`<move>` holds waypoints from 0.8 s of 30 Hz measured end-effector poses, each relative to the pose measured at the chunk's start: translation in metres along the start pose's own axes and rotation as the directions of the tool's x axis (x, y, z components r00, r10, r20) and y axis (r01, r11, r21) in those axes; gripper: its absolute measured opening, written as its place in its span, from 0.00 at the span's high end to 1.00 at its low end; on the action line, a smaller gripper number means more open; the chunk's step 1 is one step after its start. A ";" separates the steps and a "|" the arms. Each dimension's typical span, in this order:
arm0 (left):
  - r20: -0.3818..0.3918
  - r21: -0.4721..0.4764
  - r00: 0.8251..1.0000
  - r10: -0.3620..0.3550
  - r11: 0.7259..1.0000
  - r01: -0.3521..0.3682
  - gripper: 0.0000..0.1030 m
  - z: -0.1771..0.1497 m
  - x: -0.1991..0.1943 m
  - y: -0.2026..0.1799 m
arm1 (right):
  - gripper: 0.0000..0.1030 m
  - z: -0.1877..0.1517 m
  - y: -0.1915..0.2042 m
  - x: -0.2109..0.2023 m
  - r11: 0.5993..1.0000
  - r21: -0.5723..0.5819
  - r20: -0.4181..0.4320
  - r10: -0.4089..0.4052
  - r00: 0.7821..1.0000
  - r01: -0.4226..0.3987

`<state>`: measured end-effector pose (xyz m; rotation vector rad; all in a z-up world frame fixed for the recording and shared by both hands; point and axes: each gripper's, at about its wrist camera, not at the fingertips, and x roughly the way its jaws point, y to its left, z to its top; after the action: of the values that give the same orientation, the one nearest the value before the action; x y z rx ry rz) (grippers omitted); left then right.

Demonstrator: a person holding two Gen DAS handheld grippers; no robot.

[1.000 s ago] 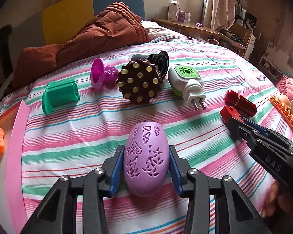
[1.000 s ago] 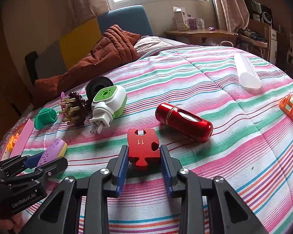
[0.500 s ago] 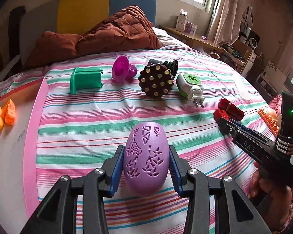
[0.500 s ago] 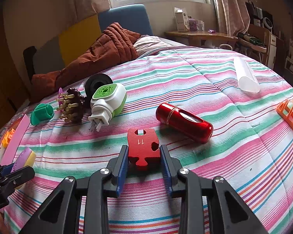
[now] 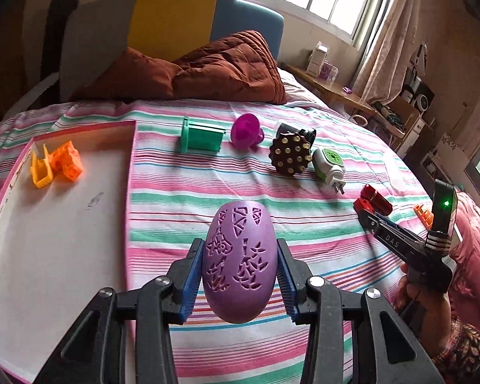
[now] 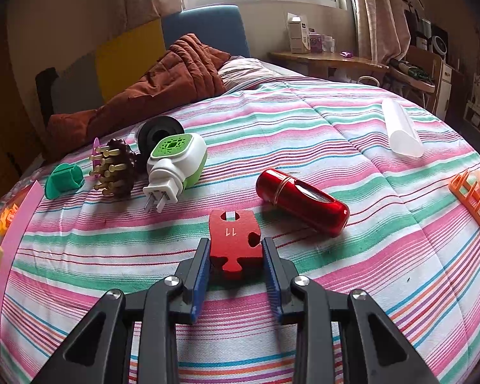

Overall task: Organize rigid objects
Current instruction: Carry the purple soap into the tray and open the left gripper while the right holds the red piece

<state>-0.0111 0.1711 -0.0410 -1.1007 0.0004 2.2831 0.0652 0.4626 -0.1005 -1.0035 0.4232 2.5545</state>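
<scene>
My left gripper (image 5: pixel 238 275) is shut on a purple oval brush with cut-out patterns (image 5: pixel 239 262) and holds it above the striped bedspread, just right of a pink-rimmed white tray (image 5: pixel 48 240). My right gripper (image 6: pixel 235 259) is shut on a flat red puzzle piece marked 11 (image 6: pixel 233 240), low over the bedspread. A red cylinder (image 6: pixel 302 201) lies just beyond it to the right. In the left wrist view the right gripper (image 5: pixel 366 216) is at the right by the red cylinder (image 5: pixel 376 200).
The tray holds yellow and orange blocks (image 5: pixel 56 168). On the bed lie a green block (image 5: pixel 201 136), a magenta cup (image 5: pixel 246 131), a brown studded brush (image 5: pixel 291 156), a black cylinder (image 6: pixel 158 136), a green-white plug (image 6: pixel 176 163), a white tube (image 6: pixel 400 131) and an orange rack (image 6: pixel 476 196). A brown quilt (image 5: pixel 208 70) lies behind.
My left gripper has drawn back and to the left with the purple brush, bringing the tray into view. My right gripper has stayed on the red puzzle piece.
</scene>
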 end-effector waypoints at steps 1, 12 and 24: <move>0.005 -0.009 1.000 0.006 1.000 -0.006 0.58 0.001 -0.004 0.006 | 0.70 0.000 0.001 0.000 1.000 -0.002 -0.001 -0.003 1.000 0.003; 0.015 -0.130 0.984 0.178 0.976 -0.175 0.58 0.009 -0.032 0.111 | 0.70 -0.001 0.004 -0.008 0.999 -0.019 0.035 -0.034 0.999 0.034; -0.068 -0.204 0.942 0.329 0.920 -0.336 0.58 0.022 -0.006 0.189 | 0.70 -0.002 0.006 -0.004 0.997 -0.037 0.015 -0.061 0.998 0.061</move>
<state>-0.1216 0.0182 -0.0689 -1.3332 -0.0499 2.6155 0.0665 0.4561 -0.0983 -0.9953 0.3369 2.5222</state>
